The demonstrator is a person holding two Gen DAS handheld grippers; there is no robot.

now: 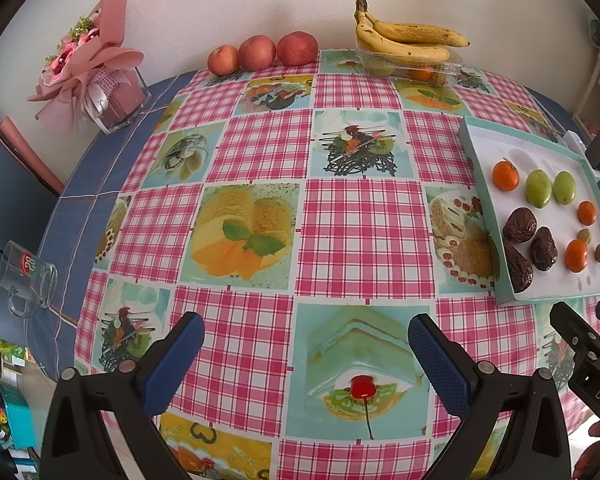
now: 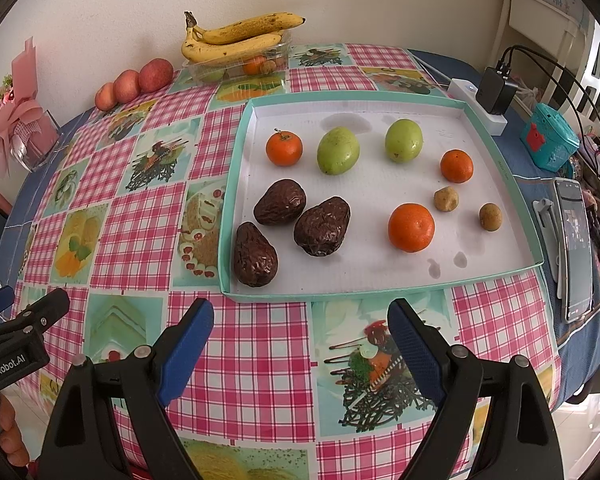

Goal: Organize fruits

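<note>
The left hand-held gripper (image 1: pixel 306 344) hangs with its jaws spread wide and nothing between them. In its own view the blue-padded fingers (image 1: pixel 172 364) rise from 7 and 5 o'clock toward the centre, each on a black frame. The right hand-held gripper (image 2: pixel 300 340) is likewise wide apart and holds nothing, its blue pads (image 2: pixel 416 352) angled inward from the lower corners. Each unit shows in the other's view: the right one at 4 o'clock in the left view, the left one at 8 o'clock in the right view. Bare fingertips (image 2: pixel 10 436) of the person's hand show at 8 o'clock.
</note>
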